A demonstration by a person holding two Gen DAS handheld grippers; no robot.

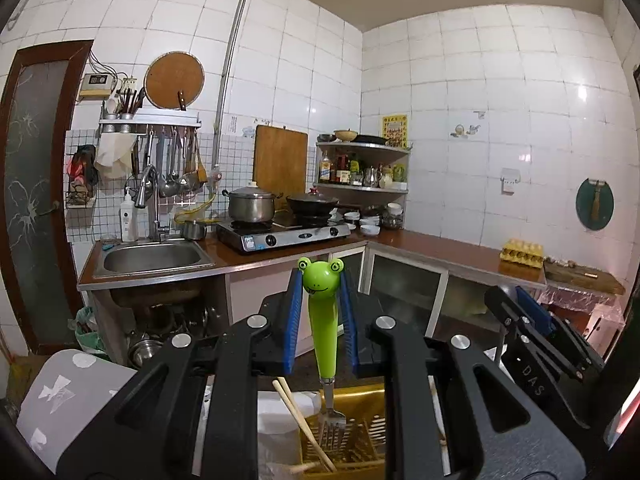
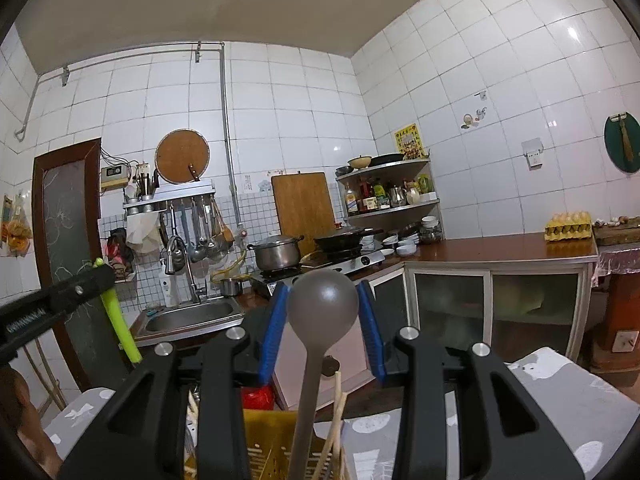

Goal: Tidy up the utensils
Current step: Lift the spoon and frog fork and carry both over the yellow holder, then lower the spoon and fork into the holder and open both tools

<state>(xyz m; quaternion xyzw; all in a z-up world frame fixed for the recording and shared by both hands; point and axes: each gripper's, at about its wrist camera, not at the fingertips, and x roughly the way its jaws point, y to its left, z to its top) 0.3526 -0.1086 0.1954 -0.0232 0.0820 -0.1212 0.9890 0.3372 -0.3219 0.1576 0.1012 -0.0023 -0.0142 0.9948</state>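
Observation:
My left gripper [image 1: 321, 280] is shut on a fork with a green frog handle [image 1: 322, 312]. The fork hangs upright with its tines [image 1: 331, 426] in a yellow slotted utensil basket [image 1: 356, 440]. Wooden chopsticks [image 1: 298, 420] lean in the same basket. My right gripper [image 2: 323, 296] stands around a grey spoon [image 2: 320, 320], bowl up, handle down into the yellow basket [image 2: 264, 440]; its blue pads sit beside the bowl with small gaps. Chopsticks [image 2: 334, 428] stand beside the spoon. The left gripper and green handle [image 2: 118, 320] show at the left of the right wrist view.
A grey patterned cloth surface [image 2: 560, 400] lies under the basket. Behind are a steel sink [image 1: 152, 258], a gas stove [image 1: 280, 234] with a pot and a wok, a brown counter [image 1: 440, 248] with an egg tray, and a corner shelf of bottles [image 1: 360, 168].

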